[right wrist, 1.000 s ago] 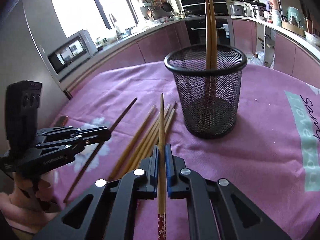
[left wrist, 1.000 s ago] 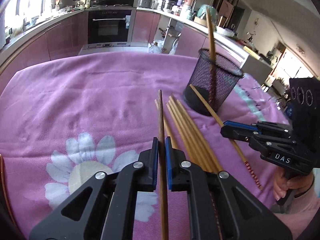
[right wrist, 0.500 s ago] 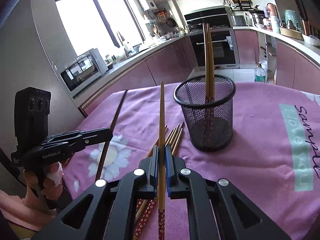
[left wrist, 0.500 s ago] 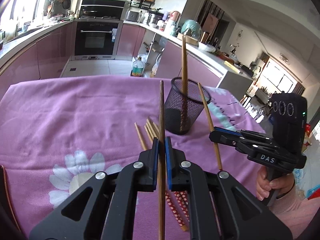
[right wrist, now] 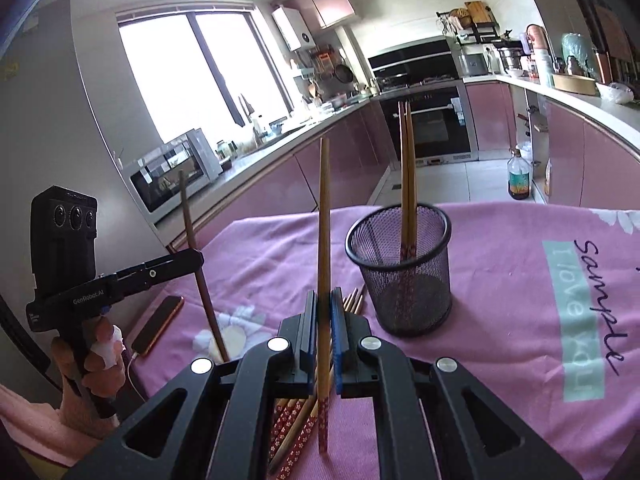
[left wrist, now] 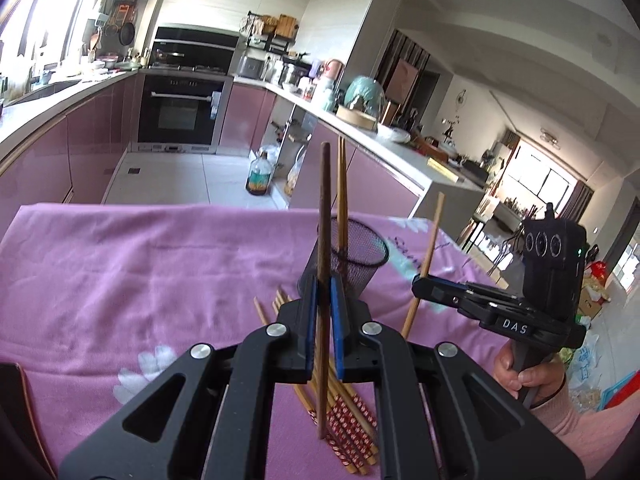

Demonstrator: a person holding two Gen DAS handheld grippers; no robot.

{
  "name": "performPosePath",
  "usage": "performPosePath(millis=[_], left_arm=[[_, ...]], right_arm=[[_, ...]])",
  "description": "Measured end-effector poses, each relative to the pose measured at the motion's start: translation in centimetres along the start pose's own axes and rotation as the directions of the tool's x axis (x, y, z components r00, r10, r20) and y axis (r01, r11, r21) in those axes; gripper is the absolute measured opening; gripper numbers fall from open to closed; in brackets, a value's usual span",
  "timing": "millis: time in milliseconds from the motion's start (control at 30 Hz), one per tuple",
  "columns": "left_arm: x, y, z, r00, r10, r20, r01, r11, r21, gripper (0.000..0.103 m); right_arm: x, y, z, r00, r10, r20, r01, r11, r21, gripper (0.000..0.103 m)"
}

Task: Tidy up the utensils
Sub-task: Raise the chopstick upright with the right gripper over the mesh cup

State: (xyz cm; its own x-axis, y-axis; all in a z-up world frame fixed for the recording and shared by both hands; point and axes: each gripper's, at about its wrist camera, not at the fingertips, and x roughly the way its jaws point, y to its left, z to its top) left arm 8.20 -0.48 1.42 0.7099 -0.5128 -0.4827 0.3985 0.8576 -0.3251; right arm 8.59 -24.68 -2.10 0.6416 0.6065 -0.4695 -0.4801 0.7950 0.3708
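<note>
Jaws: left gripper (left wrist: 324, 320) clamped on dark chopstick (left wrist: 323, 240); right gripper (right wrist: 325, 332) clamped on light chopstick (right wrist: 323, 248), both upright, raised. Pink tablecloth (right wrist: 500, 280). Mesh cup (right wrist: 404, 268), far centre: two chopsticks. Loose chopsticks (left wrist: 348, 424) near, partly hidden behind jaws. Phone (right wrist: 158, 324), left edge.

2 chopsticks (right wrist: 407, 184) in holder (right wrist: 400, 276); rest (left wrist: 352, 432) before it.
</note>
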Motion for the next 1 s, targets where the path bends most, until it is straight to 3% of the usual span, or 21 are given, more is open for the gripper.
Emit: performPosePath(millis=[400,800,1000], left_arm=[[1.0,-1.8,4.0,0.997,-0.026,0.072,0.025,1.000,0.018,0.007],[2.1,-4.3,9.3,0.990,-0.043,0.137,0.033,0.997,0.075,0.007],[2.5,-5.4,10.8,0.986,-0.031,0.162,0.016,0.995,0.094,0.007]], right_arm=[[-2.5,-0.2,3.3,0.994,-0.019,0.106,0.024,0.999,-0.042,0.005],[-4.8,-0.3,8.1,0.972,-0.068,0.226,0.090,0.992,-0.086,0.005],[-4.7,-0.9,9.3,0.966,-0.082,0.244,0.108,0.990,-0.095,0.005]])
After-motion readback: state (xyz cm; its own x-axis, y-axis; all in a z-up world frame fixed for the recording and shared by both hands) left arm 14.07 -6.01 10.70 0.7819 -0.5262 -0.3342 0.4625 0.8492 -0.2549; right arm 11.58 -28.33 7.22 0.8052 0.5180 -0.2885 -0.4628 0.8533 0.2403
